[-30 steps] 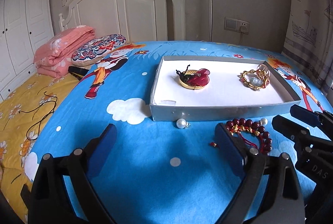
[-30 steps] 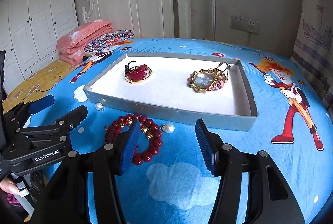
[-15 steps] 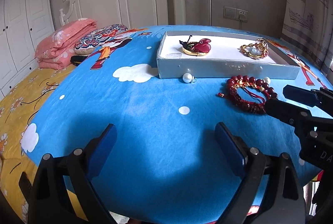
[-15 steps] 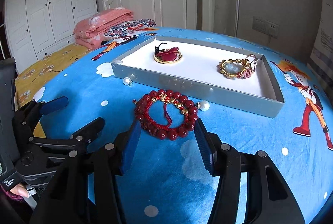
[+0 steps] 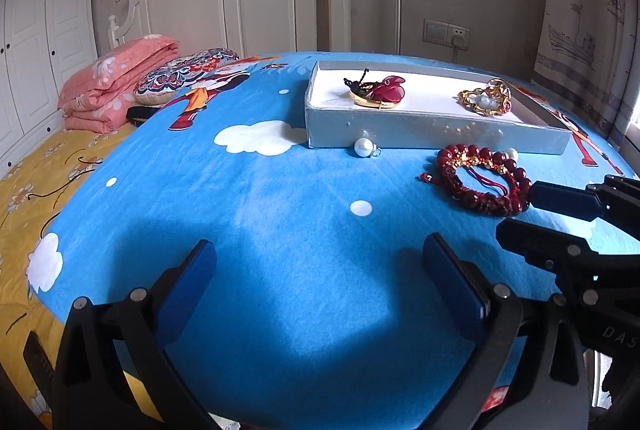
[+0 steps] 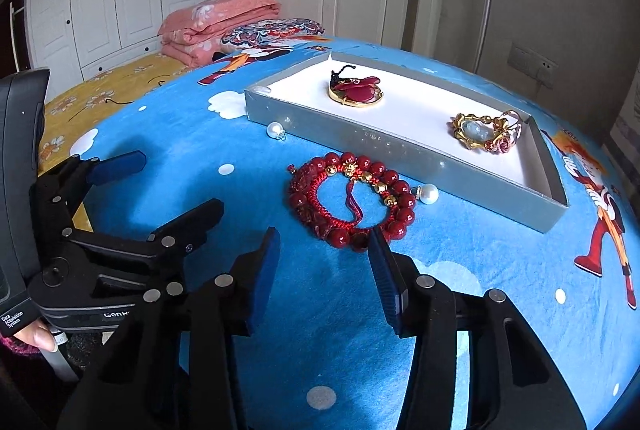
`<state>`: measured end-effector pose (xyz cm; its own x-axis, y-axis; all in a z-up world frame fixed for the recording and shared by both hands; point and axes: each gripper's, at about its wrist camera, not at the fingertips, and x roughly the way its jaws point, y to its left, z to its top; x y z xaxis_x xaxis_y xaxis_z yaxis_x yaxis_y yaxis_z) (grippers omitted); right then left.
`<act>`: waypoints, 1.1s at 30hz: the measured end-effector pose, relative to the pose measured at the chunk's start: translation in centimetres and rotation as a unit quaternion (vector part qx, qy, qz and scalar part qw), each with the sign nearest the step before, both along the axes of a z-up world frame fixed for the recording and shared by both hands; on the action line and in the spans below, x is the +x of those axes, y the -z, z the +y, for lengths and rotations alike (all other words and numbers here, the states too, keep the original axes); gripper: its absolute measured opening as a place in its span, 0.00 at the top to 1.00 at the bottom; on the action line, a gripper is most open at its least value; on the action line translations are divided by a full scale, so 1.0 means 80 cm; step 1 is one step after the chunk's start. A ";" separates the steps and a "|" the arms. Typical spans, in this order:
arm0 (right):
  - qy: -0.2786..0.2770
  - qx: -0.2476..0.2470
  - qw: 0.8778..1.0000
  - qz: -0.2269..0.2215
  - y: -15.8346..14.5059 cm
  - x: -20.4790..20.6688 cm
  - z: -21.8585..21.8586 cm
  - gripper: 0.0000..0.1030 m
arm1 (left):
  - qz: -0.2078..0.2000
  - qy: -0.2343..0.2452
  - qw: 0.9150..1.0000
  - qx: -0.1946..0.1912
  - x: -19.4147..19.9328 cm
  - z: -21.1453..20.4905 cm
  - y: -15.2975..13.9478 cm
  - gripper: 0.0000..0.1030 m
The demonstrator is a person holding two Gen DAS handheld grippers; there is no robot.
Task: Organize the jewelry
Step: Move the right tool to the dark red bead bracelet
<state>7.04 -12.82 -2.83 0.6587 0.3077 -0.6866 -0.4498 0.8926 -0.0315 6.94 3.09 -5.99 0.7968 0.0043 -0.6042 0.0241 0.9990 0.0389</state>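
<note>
Right wrist view shows the right gripper (image 6: 324,250) low over the blue cartoon bedsheet (image 6: 200,134), its jaws closing with nothing between them; its right pad sits just at the near edge of the red bead bracelet (image 6: 352,204), though contact is unclear. A pearl earring (image 6: 429,194) lies touching the bracelet's right side, another pearl earring (image 6: 275,129) beside the grey tray (image 6: 360,134). Inside the tray rest a red pendant (image 6: 356,90) on the left and a gold brooch (image 6: 486,132) on the right. The left gripper (image 5: 316,270) hangs released, jaws opening wide over bare sheet, empty.
</note>
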 end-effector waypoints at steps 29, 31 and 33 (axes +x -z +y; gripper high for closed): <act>-0.057 -0.063 0.996 0.019 -0.013 0.035 0.046 0.84 | -0.004 0.028 1.000 -0.004 -0.013 0.014 0.004 0.03; -0.065 -0.061 0.996 0.021 -0.016 0.030 0.047 0.84 | -0.005 0.029 1.000 -0.005 -0.013 0.014 0.004 0.03; -0.069 -0.059 0.996 0.025 -0.016 0.029 0.051 0.86 | -0.007 0.029 1.000 -0.005 -0.014 0.014 0.005 0.03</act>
<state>9.38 -8.75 -1.56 0.5797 0.3093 -0.7538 -0.5723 0.8131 -0.1064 5.85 4.18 -6.39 0.8044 -0.0491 -0.5920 0.0825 0.9962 0.0295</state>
